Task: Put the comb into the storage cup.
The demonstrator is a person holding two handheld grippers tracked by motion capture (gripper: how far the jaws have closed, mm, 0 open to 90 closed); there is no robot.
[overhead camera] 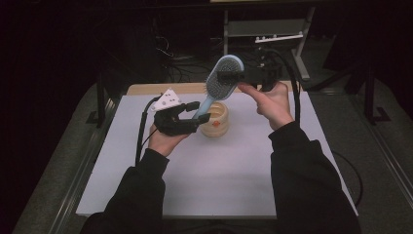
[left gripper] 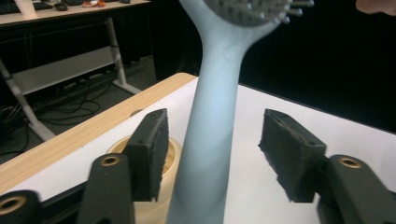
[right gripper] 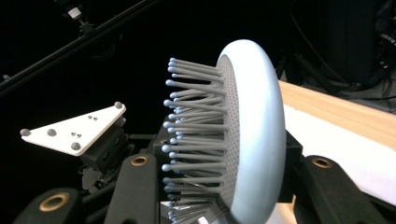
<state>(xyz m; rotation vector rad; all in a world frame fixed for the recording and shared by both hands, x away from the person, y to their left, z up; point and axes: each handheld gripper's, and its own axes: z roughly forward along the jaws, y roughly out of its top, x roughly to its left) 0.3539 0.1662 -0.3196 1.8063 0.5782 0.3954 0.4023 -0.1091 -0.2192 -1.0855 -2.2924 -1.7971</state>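
Two grippers share one hairbrush [overhead camera: 217,83] right now, and only one of them has it. My right gripper [overhead camera: 233,77] pinches the brush head, one jaw against the bristles and one against the rounded back, holding it tilted in the air above the far edge of the counter [overhead camera: 243,161]. My left gripper [left gripper: 212,154] stands spread, its pads [left gripper: 152,149] clear of the pale blue handle that runs up between them. The handle's lower end sits just at the mouth of the wooden cup [overhead camera: 215,119], which stands near the middle of the far half of the counter.

I judge the step in hand to be lifting the brush clear of the cup. To do it well I keep the right pinch firm, since bristles give under a pad and the head could twist. I draw it straight along the handle's line so it does not drag the cup's rim, and I hold the left jaws wide.
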